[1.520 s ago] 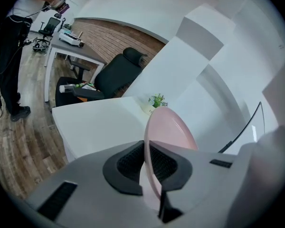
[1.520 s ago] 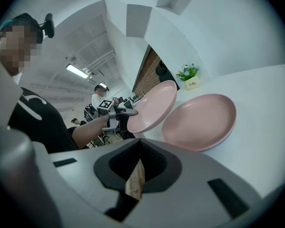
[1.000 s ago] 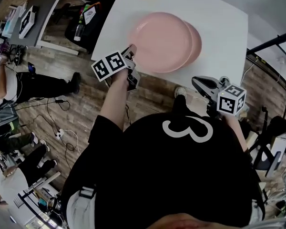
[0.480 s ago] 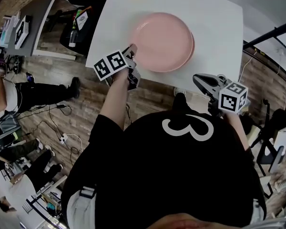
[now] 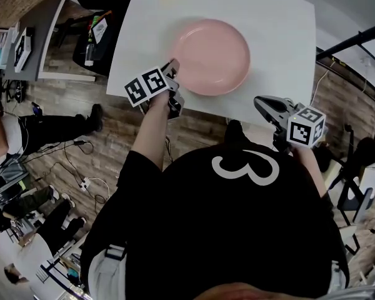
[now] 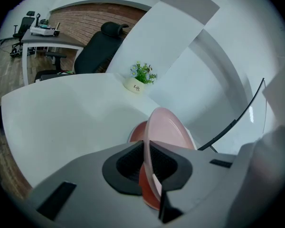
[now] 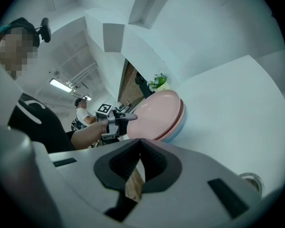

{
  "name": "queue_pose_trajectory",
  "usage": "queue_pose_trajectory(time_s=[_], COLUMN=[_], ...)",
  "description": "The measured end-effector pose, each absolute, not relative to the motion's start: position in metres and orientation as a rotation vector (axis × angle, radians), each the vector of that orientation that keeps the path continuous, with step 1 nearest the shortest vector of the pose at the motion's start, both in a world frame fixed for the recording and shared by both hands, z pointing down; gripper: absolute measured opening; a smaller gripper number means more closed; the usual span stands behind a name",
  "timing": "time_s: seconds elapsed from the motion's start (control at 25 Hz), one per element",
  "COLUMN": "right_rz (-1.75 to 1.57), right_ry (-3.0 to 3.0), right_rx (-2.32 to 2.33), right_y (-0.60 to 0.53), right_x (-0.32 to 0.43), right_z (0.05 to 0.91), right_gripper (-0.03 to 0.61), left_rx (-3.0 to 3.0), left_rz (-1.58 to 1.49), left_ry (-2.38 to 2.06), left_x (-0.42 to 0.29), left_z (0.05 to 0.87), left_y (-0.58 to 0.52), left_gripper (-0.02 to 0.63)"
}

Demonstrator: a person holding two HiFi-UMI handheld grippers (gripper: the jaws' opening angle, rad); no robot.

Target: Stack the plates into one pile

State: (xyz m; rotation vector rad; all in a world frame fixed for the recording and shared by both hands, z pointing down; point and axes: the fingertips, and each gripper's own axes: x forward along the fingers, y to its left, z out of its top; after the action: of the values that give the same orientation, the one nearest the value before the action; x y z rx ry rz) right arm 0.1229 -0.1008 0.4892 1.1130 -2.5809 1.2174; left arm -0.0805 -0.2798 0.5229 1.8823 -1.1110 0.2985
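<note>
A white table [image 5: 281,36] fills the upper centre of the head view. On it sits a pile of plates [image 7: 159,115]. The left gripper [image 5: 174,67] pinches the left rim of the top pink plate [image 5: 211,56]. The right gripper [image 5: 261,103], jaws pressed together and empty, hangs at the table's lower right edge. A small potted plant [image 6: 141,80] stands at the far edge.

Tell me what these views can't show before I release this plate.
- Plate count: in the head view the top pink plate covers the pile; the right gripper view shows only its edges.
- Whether that plate lies flat: the left gripper, shut on its rim, blocks the near edge in its own view.
- Flower pot label: too small, left gripper view.
- Round thing, right gripper view's lower right: cut off by the gripper body.
</note>
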Motion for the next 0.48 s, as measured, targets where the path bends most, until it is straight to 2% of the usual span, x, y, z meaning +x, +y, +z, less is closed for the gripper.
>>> queue_pose_trajectory(time_s=[0.48], right_rz=[1.268], right_ry=[-2.539], right_rx=[1.153], right_y=[-0.106], right_x=[0.133], right_z=[0.499], right_gripper=[0.023], left_rx=[1.854], left_rz=[0.341], left_ry=[-1.125], left_x=[-0.08], left_z=[0.539], left_y=[-0.284], left_gripper=[0.029])
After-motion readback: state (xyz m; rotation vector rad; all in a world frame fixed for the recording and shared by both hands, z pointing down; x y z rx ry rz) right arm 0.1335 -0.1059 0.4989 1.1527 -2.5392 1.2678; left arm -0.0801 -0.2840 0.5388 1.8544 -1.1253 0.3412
